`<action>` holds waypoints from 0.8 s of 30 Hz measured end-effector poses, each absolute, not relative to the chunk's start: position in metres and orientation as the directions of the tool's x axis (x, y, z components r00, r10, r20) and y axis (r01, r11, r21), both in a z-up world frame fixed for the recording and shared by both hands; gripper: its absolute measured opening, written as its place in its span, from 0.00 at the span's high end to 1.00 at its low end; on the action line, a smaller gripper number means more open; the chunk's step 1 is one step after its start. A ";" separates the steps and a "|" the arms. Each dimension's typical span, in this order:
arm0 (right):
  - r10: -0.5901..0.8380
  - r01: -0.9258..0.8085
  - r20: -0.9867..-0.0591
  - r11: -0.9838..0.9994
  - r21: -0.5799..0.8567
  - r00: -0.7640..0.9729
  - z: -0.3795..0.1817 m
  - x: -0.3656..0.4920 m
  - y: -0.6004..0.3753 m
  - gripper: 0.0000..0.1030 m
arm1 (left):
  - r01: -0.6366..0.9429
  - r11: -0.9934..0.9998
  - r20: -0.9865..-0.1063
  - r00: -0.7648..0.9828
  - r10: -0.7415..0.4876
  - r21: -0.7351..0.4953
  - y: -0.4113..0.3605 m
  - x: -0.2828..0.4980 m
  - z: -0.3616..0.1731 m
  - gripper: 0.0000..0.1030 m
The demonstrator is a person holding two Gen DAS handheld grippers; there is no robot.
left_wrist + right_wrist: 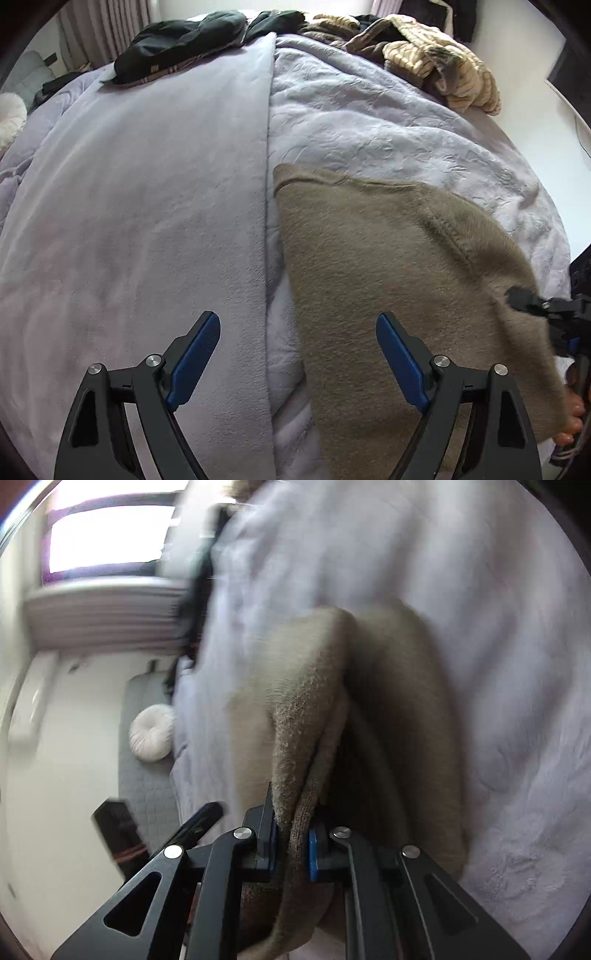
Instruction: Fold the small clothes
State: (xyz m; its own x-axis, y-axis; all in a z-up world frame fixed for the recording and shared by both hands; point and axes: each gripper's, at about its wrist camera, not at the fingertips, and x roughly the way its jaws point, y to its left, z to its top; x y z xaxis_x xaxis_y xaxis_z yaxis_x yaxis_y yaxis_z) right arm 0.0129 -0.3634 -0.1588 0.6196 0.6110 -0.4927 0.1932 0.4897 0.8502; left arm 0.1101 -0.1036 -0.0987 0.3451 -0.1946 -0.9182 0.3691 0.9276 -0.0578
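Note:
A fuzzy taupe garment [388, 266] lies spread on the lavender bedcover [129, 221], its right edge lifted. My left gripper [297, 358] hovers wide open above the garment's left edge, with nothing between its blue pads [194, 362]. At the right edge of the left wrist view, my right gripper [528, 301] pinches the garment's raised hem. In the right wrist view, that right gripper [291, 843] is shut on a bunched fold of the taupe garment [306, 701], which drapes away over the bedcover [480, 627].
A dark garment [181, 40] and a striped tan and brown pile [436, 62] lie at the far end of the bed. A round white cushion [153, 733] sits on a grey seat beside the bed. A person's bare toes [570, 421] show at lower right.

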 end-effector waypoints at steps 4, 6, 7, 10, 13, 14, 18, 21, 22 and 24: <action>0.560 0.265 -0.549 0.509 0.819 0.621 -0.177 0.014 -0.377 0.87 | 0.413 0.911 -0.927 0.330 -0.176 -0.026 -0.117 0.107 -0.112 0.15; 0.528 0.366 -0.634 0.529 0.766 0.564 -0.206 0.003 -0.385 0.87 | 0.431 0.902 -0.940 0.310 -0.143 0.005 -0.120 0.105 -0.128 0.15; 0.516 0.398 -0.662 0.536 0.745 0.544 -0.211 0.012 -0.388 0.85 | 0.435 0.900 -0.944 0.296 -0.147 -0.004 -0.120 0.105 -0.133 0.15; 0.489 0.437 -0.670 0.512 0.739 0.559 -0.207 -0.010 -0.395 0.82 | 0.428 0.904 -0.945 0.288 -0.155 -0.017 -0.113 0.104 -0.129 0.15; 0.414 0.456 -0.747 0.605 0.653 0.520 -0.179 -0.015 -0.392 0.71 | 0.436 0.900 -0.949 0.285 -0.136 0.001 -0.105 0.101 -0.121 0.15; 0.399 0.441 -0.757 0.634 0.635 0.517 -0.169 -0.016 -0.390 0.70 | 0.436 0.900 -0.951 0.280 -0.130 0.005 -0.103 0.100 -0.117 0.15; 0.432 0.321 -0.711 0.677 0.662 0.555 -0.127 -0.027 -0.376 0.70 | 0.438 0.899 -0.954 0.270 -0.132 -0.001 -0.096 0.093 -0.105 0.15; 0.498 0.197 -0.652 0.688 0.698 0.572 -0.101 -0.034 -0.356 0.74 | 0.442 0.896 -0.956 0.252 -0.153 -0.027 -0.101 0.083 -0.100 0.15; 0.514 0.176 -0.648 0.691 0.701 0.563 -0.096 -0.035 -0.349 0.74 | 0.447 0.894 -0.958 0.239 -0.160 -0.038 -0.104 0.077 -0.102 0.15; 0.519 0.150 -0.676 0.725 0.672 0.523 -0.096 -0.034 -0.331 0.74 | 0.454 0.890 -0.964 0.217 -0.155 -0.041 -0.110 0.069 -0.109 0.15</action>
